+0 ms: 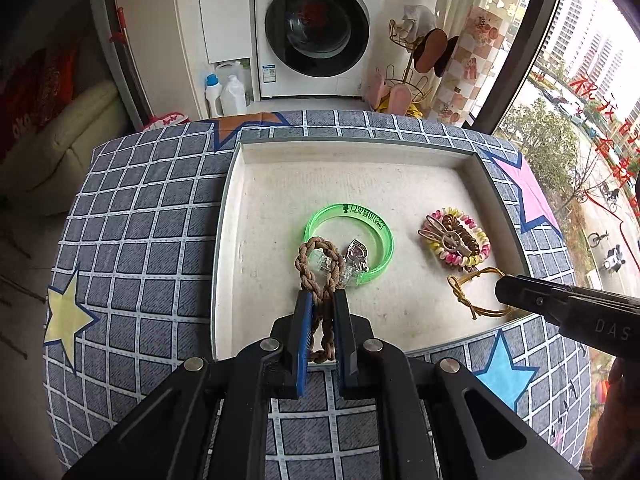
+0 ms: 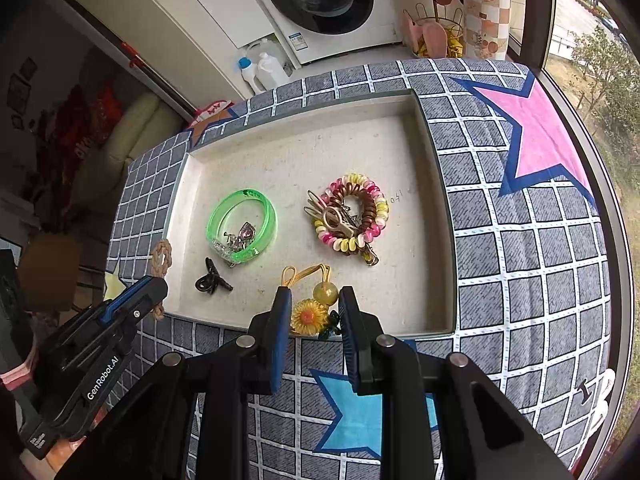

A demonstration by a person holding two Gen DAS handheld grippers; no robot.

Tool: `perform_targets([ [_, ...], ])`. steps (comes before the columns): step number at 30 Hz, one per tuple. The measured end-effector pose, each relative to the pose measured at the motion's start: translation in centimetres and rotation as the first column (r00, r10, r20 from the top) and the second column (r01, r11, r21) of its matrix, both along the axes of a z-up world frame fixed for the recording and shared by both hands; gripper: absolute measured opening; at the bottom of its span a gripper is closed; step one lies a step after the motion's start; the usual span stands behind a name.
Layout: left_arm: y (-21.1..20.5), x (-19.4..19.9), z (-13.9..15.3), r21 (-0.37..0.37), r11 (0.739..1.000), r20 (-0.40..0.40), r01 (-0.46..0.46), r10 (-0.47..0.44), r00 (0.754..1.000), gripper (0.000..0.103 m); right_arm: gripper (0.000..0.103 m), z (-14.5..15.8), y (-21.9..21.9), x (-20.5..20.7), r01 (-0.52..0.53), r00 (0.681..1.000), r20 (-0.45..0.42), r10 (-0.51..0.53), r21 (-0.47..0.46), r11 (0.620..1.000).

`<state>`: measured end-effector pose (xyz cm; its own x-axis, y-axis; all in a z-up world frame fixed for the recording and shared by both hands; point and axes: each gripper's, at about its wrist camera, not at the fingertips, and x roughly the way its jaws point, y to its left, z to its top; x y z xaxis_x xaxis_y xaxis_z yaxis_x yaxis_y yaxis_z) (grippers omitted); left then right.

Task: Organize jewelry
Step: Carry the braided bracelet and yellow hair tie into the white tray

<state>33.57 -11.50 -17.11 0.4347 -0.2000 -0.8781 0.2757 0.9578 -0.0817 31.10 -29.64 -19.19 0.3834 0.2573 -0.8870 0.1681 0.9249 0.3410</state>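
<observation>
A white tray (image 1: 236,240) lies on the checked cloth, also in the right wrist view (image 2: 440,200). My left gripper (image 1: 322,300) is shut on a brown braided rope loop (image 1: 316,264), held over the tray's near edge; the loop shows in the right wrist view (image 2: 161,258). In the tray lie a green bangle (image 1: 376,224) (image 2: 224,208) with silver clips (image 1: 354,256) inside, a bundle of coil hair ties (image 1: 476,236) (image 2: 360,204) and a black clip (image 2: 210,280). My right gripper (image 2: 314,300) stands open around a yellow flower hair tie (image 2: 308,316) with a yellow cord (image 1: 464,296).
A checked cloth with coloured stars (image 1: 140,240) covers the table. A washing machine (image 1: 316,28), bottles (image 1: 224,92) and a shoe rack (image 1: 420,64) stand beyond the far edge. A window (image 1: 580,120) is on the right, a sofa (image 1: 60,148) on the left.
</observation>
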Motion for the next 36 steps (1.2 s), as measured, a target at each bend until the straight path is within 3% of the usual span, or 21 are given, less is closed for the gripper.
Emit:
perform_targets([
  [11,-1.8,1.8,-3.3,0.072,0.997,-0.025,-0.001,0.003,1.000,0.023,0.026,-3.1,-0.7,1.6,-0.001,1.000,-0.026,-0.001,-0.058,0.998],
  [27,-2.9,2.0,-4.4,0.158,0.987,-0.010,0.016,-0.015,1.000,0.023,0.027,-5.4,-0.9,1.9,-0.021,0.998,-0.060,0.016,-0.087,0.996],
  [30,-3.0,1.9,-4.3,0.164,0.986,-0.008,0.016,-0.015,1.000,0.023,0.032,-5.4,-0.9,2.0,-0.030,0.998,-0.064,0.025,-0.079,0.996],
  [32,-2.9,1.9,-4.0,0.165,0.986,0.009,0.008,-0.010,1.000,0.023,0.042,-5.3,-0.8,2.0,-0.026,0.998,-0.066,0.021,-0.071,0.997],
  [36,-2.7,1.8,-3.5,0.155,0.988,0.023,0.001,-0.005,1.000,0.023,0.043,-4.9,-1.0,1.8,-0.012,0.999,-0.052,0.011,-0.037,0.999],
])
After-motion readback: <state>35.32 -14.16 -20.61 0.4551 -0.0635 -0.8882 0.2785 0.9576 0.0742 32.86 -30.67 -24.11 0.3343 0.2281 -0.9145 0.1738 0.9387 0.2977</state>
